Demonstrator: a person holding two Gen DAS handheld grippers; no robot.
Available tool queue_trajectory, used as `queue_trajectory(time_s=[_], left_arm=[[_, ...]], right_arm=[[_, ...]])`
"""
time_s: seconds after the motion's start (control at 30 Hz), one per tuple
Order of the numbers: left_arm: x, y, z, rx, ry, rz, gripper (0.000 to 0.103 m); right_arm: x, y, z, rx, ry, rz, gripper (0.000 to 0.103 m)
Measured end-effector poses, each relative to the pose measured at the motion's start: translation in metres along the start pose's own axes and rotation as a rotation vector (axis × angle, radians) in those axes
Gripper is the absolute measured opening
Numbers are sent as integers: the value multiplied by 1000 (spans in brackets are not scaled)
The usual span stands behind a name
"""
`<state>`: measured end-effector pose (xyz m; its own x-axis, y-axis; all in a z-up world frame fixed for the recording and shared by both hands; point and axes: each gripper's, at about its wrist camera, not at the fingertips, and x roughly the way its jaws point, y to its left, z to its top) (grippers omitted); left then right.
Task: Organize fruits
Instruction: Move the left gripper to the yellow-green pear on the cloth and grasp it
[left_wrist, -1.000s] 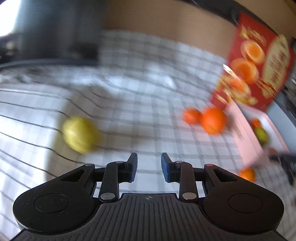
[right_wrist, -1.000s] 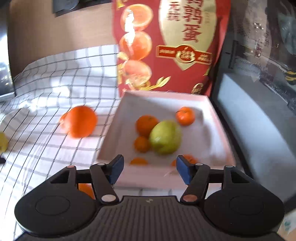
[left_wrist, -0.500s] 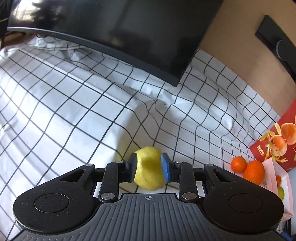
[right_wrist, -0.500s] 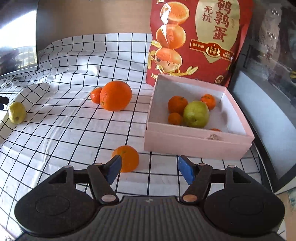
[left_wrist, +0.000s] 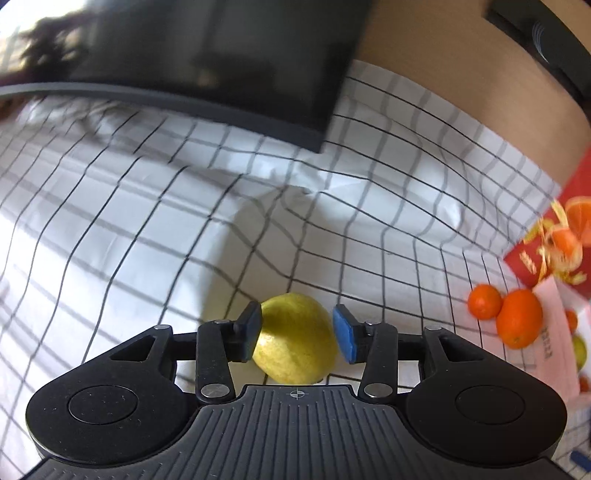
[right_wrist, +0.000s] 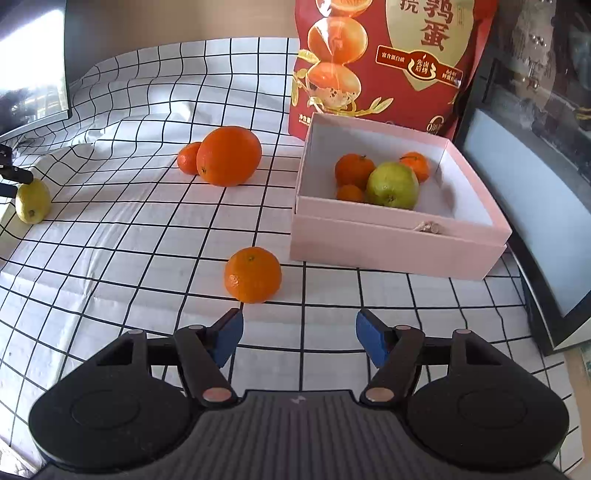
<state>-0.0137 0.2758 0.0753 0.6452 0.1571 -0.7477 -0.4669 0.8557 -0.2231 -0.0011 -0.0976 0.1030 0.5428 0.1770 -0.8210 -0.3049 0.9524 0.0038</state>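
My left gripper (left_wrist: 297, 334) is opening, pear (left_wrist: 295, 338) between its jaws. My right gripper (right_wrist: 299, 338) gapes empty; orange (right_wrist: 253, 275) just ahead-left.

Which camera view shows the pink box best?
The right wrist view: the whole pink box is sharp, with its fruit visible inside. The left wrist view shows only a blurred part of it at the right edge.
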Motion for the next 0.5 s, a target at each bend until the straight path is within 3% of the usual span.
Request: queue_trajectory(time_s=[0.07,0.23,0.4,0.5], left_arm=[[0,-11,0,76,0,1,50],[0,-32,-4,209,17,-38,77],[-5,-40,-6,230,10,-113,79],[-1,-44,-9,263,1,-40,79]], right_arm=[[0,2,-1,-4,-1,5,68],[2,2,-3,-10,7,4,68],[4,0,-3,0,9,3,68],[5,1,-2,-4,11,4,68]])
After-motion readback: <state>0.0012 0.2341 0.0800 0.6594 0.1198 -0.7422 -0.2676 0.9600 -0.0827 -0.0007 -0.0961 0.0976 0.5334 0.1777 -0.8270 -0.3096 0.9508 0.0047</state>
